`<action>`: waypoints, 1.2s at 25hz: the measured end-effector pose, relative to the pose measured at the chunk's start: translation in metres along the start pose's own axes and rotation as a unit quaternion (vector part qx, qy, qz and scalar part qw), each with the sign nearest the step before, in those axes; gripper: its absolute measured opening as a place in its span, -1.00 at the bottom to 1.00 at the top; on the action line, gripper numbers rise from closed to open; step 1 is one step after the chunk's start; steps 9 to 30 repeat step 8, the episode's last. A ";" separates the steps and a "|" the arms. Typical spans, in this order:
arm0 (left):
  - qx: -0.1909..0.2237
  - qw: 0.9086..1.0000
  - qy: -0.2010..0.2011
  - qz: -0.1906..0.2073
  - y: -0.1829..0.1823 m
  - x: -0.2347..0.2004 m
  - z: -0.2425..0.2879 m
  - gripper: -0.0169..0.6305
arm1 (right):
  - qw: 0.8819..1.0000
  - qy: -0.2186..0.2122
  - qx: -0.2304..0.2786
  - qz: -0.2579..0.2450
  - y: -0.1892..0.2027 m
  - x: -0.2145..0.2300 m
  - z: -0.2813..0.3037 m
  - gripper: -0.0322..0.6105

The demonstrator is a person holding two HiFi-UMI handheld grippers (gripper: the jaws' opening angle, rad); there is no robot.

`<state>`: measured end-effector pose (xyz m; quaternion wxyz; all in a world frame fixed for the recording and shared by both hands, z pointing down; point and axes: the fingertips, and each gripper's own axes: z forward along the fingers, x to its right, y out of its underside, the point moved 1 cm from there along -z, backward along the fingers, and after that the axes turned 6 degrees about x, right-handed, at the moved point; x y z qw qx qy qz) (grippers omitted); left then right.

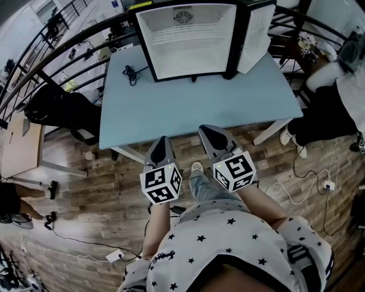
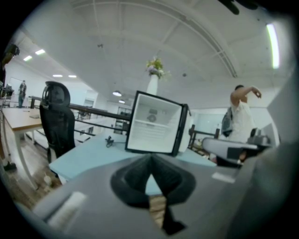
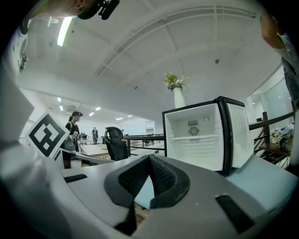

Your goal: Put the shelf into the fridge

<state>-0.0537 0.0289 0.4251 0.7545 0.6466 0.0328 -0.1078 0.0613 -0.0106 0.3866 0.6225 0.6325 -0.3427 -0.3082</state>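
The right gripper (image 3: 149, 159) fills the lower frame, its jaws pressed together with nothing between them. Right of centre, the fridge (image 3: 196, 144) stands open on the pale blue table (image 3: 264, 176), with a vase (image 3: 179, 98) of flowers on top. An office chair (image 3: 115, 143) sits at centre left.

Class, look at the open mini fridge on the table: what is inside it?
The mini fridge has a white cavity with a round fan vent on the back wall and a narrow ledge below it. No food or bottles show. The side walls are seen too edge-on to check.

Fridge (image 1: 185, 43) standing open, door (image 1: 255, 35) swung right, cable (image 1: 130, 73) on table (image 1: 199, 108) at left
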 end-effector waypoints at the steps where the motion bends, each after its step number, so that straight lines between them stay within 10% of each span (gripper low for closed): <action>1: -0.001 1.000 0.000 0.000 0.001 0.000 0.000 -0.93 | 1.000 -0.001 -0.001 0.000 0.000 0.000 0.000 -0.84; 30: -0.008 1.000 0.000 0.001 0.005 0.001 0.002 -0.93 | 1.000 -0.003 -0.003 0.000 0.002 0.003 0.000 -0.84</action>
